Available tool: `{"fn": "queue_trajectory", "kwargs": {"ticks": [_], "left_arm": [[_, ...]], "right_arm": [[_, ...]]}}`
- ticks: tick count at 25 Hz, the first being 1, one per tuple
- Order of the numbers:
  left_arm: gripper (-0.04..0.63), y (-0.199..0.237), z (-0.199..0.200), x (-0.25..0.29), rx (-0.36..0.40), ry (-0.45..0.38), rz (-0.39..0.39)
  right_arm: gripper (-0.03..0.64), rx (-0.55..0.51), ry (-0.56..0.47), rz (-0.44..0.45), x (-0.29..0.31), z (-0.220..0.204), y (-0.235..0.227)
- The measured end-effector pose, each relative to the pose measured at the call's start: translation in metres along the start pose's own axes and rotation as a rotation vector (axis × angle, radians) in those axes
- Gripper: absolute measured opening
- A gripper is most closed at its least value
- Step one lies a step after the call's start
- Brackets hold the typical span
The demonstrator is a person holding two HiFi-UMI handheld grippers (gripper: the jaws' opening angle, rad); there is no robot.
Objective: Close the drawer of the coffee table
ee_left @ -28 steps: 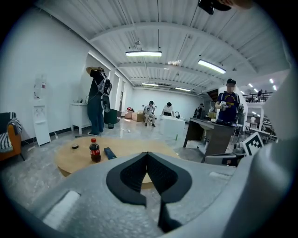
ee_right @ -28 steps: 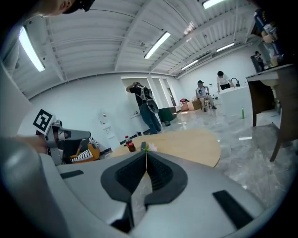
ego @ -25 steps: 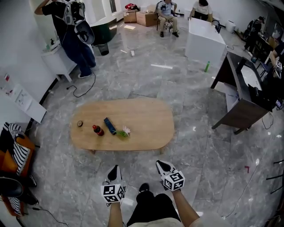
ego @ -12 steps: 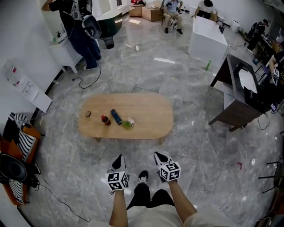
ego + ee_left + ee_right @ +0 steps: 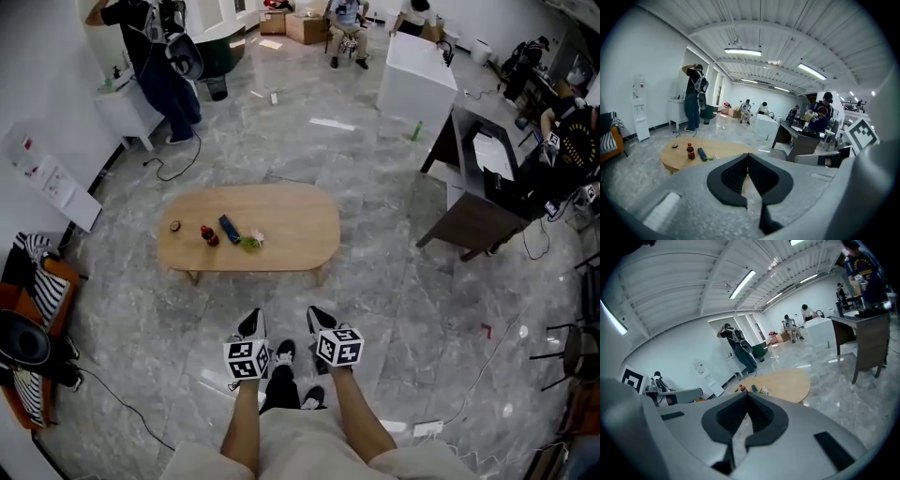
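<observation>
The oval wooden coffee table (image 5: 281,230) stands on the marble floor ahead of me. No drawer shows in any view. On its left part lie a small dark disc (image 5: 174,226), a red-capped bottle (image 5: 207,235), a blue bar (image 5: 230,229) and a green-white sprig (image 5: 251,242). My left gripper (image 5: 249,326) and right gripper (image 5: 321,322) hang side by side near my legs, well short of the table. Both are shut and hold nothing. The left gripper view shows the left gripper (image 5: 748,154) with the table (image 5: 719,149) beyond it. In the right gripper view the table (image 5: 787,383) lies past the right gripper (image 5: 746,394).
A person in dark clothes (image 5: 155,56) stands at the back left by a white cabinet (image 5: 122,117). A white counter (image 5: 415,84) and a dark desk (image 5: 469,216) are to the right. A striped cloth on an orange seat (image 5: 33,272) sits at the left, with cables on the floor.
The view has risen and drawn back, so the table looks smaller and lies further up and left. Both grippers have come up higher in the picture, still close together and shut.
</observation>
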State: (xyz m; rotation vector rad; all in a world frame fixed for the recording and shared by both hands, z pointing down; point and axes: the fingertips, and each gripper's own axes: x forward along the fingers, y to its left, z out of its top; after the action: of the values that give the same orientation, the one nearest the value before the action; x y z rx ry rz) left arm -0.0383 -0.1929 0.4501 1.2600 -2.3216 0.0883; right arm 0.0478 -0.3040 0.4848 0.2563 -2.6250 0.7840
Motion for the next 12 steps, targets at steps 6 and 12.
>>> {"fn": "queue_trajectory", "kwargs": {"ticks": [6,12], "left_arm": [[0.009,-0.058,-0.001,-0.027,0.023,-0.010,-0.088],[0.009,-0.075,-0.016,-0.062,0.042,-0.024,-0.122]], "right_arm": [[0.015,-0.022,-0.028,-0.005,-0.048,-0.008,0.009],[0.017,-0.016,-0.060,-0.015,-0.080,-0.028,0.015]]}}
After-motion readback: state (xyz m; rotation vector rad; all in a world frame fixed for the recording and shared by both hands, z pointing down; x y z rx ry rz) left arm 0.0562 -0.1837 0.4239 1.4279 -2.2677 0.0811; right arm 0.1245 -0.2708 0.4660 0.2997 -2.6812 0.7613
